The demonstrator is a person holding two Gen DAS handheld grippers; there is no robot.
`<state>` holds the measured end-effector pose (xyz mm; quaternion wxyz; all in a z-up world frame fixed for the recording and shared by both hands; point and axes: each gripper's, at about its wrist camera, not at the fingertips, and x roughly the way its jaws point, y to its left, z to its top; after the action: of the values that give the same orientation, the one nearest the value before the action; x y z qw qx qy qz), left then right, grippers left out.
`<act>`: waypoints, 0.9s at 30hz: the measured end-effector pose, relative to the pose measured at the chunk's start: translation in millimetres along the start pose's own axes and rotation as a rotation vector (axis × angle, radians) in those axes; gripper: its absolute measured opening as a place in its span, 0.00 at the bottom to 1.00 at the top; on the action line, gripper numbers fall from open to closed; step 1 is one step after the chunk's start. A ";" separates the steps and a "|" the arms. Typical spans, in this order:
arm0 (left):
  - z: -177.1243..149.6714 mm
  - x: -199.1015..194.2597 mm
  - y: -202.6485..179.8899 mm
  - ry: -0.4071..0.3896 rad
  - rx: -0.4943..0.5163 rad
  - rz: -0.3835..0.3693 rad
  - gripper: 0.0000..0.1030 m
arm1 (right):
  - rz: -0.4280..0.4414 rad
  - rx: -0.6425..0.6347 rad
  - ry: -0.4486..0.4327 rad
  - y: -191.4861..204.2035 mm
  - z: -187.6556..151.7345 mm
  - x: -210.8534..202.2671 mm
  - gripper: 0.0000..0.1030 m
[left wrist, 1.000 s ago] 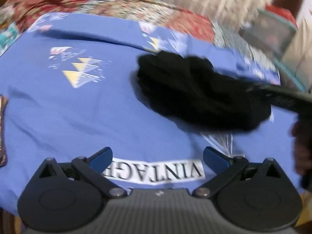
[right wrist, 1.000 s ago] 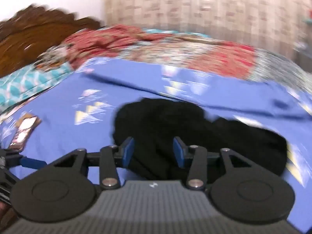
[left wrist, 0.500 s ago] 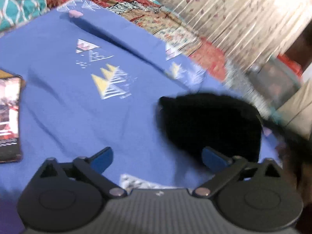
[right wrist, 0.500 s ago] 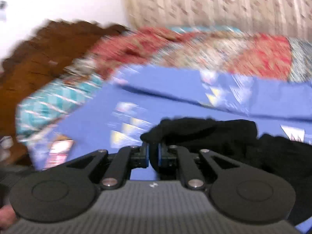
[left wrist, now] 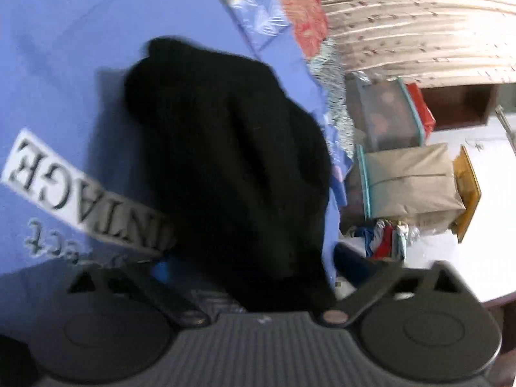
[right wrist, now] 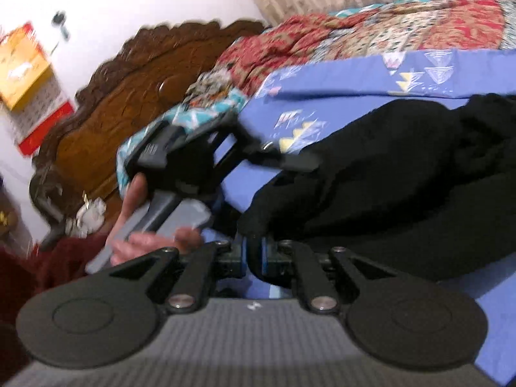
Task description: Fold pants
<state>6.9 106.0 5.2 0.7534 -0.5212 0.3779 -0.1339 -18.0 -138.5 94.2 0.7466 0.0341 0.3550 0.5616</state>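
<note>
The black pants point(left wrist: 232, 161) lie bunched on the blue bedsheet point(left wrist: 64, 48) and also show in the right wrist view point(right wrist: 387, 187). My right gripper point(right wrist: 254, 256) is shut on a fold of the pants at their near edge. My left gripper point(left wrist: 254, 277) is spread wide with the pants between its fingers, which the cloth partly hides. In the right wrist view the left gripper point(right wrist: 290, 161) reaches the pants' left edge, held by a hand point(right wrist: 142, 225).
The sheet carries a white "VINTAGE" print point(left wrist: 74, 193). A patchwork quilt point(right wrist: 371, 32) and a carved wooden headboard point(right wrist: 129, 96) lie at the bed's far side. Storage boxes and a beige bundle point(left wrist: 412, 187) stand on the floor beyond the bed's edge.
My right gripper closed on the pants and has lifted their edge. My left gripper swung right and moved in until the pants sit between its open fingers.
</note>
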 end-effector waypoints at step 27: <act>97.1 -80.5 -113.2 -0.330 0.442 0.219 0.09 | -0.694 0.584 -0.133 -206.4 170.5 83.2 0.23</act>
<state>43.0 172.7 156.7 0.9099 -0.3153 0.2661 -0.0442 256.8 -83.2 87.5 0.8708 0.1582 0.4402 0.1514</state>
